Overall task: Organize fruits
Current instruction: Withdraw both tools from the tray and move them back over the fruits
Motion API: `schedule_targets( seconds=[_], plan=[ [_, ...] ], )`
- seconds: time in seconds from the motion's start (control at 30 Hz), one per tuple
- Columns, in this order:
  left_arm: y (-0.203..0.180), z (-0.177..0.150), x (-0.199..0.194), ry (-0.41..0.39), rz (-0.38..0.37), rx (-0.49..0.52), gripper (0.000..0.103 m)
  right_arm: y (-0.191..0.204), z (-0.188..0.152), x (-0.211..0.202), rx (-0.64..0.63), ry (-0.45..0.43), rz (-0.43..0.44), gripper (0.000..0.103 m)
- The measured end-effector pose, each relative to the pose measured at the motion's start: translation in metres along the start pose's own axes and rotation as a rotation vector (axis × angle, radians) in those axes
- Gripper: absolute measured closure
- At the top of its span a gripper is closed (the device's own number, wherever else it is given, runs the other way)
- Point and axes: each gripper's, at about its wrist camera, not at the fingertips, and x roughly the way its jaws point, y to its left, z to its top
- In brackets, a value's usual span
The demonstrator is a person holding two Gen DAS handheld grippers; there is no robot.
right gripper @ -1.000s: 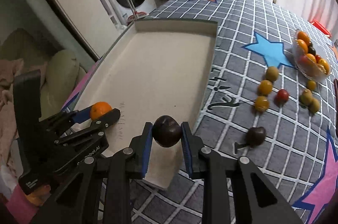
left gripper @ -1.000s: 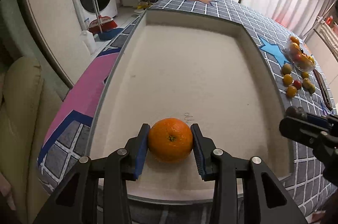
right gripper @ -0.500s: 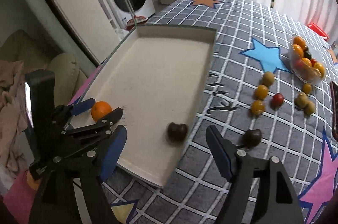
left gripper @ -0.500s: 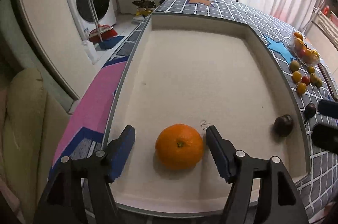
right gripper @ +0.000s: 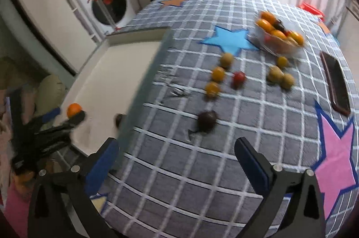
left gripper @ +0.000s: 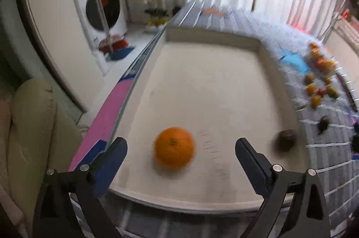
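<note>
An orange (left gripper: 174, 147) lies in the white tray (left gripper: 213, 42) near its front edge, between the wide-open fingers of my left gripper (left gripper: 179, 159), untouched. A dark plum (left gripper: 285, 140) lies in the tray at its right wall. My right gripper (right gripper: 177, 159) is open and empty above the checked cloth. Another dark plum (right gripper: 206, 118) lies on the cloth ahead of it. Several small yellow and red fruits (right gripper: 218, 74) lie beyond. The orange (right gripper: 74, 109) and the left gripper (right gripper: 44, 130) show at the left in the right wrist view.
A clear bowl of fruit (right gripper: 278, 36) stands at the back right. A dark phone (right gripper: 336, 85) lies at the cloth's right edge. A washing machine (left gripper: 101, 2) and a beige chair (left gripper: 29, 125) stand left of the table.
Both grippers have let go: the orange and the plum now lie in the tray. Both grippers opened wide and drew back; the right one swung right over the cloth.
</note>
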Motion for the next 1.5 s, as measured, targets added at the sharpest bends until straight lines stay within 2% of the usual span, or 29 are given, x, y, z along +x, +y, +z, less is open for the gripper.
schedule_targets(
  seconds=[0.13, 0.27, 0.4, 0.53, 0.87, 1.13, 1.5],
  plan=[
    [-0.029, 0.003, -0.024, -0.033, -0.067, 0.018, 0.005, -0.027, -0.012, -0.004, 0.052, 0.0, -0.031, 0.0],
    [-0.069, 0.003, -0.043, -0.048, -0.125, 0.082, 0.005, -0.053, -0.023, -0.01, 0.09, 0.011, -0.066, 0.0],
    [-0.109, -0.003, -0.051, -0.04, -0.155, 0.142, 0.005, -0.081, -0.033, -0.02, 0.14, 0.005, -0.09, 0.0],
    [-0.138, -0.009, -0.053, -0.007, -0.176, 0.162, 0.005, -0.106, -0.038, -0.031, 0.195, -0.014, -0.109, 0.0],
    [-0.184, -0.02, -0.041, 0.065, -0.136, 0.19, 0.005, -0.134, -0.052, -0.042, 0.207, -0.041, -0.174, 0.0],
    [-0.199, -0.019, -0.037, 0.08, -0.111, 0.211, 0.005, -0.143, -0.055, -0.045, 0.192, -0.075, -0.217, 0.0],
    [-0.208, -0.019, -0.025, 0.112, -0.091, 0.216, 0.005, -0.16, -0.057, -0.042, 0.213, -0.052, -0.235, 0.0]
  ],
)
